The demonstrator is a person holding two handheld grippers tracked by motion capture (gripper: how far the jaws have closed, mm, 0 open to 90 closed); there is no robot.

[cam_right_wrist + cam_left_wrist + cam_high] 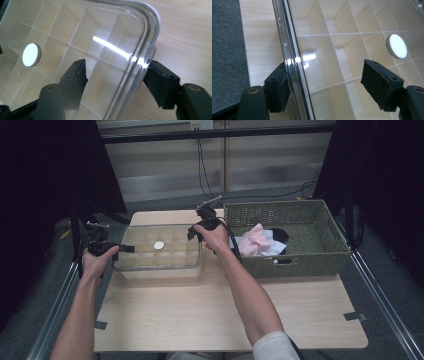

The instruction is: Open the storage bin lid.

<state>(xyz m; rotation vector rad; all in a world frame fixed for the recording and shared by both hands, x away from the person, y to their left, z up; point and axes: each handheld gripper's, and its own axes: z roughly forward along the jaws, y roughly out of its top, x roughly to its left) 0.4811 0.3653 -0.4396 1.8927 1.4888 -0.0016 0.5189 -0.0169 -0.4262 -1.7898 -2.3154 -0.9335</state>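
Lying flat, clear lid [160, 246] long axis left-right; left tongs [324, 82], right tongs [116, 82] apart, straddling rims.

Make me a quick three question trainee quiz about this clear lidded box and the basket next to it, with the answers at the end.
1. True or false: the clear lid covers a box divided into compartments.
2. Which edge of the lid does each hand-held gripper straddle?
3. Multiple choice: the woven basket holds A) pink and white cloth, B) bottles, C) fruit.

Key
1. True; a white round disc sits at the lid's middle.
2. The left hand-held gripper straddles the left rim, the right hand-held gripper the right rim near a corner; both sets of jaws stand open around the rim.
3. A, the pink cloth.
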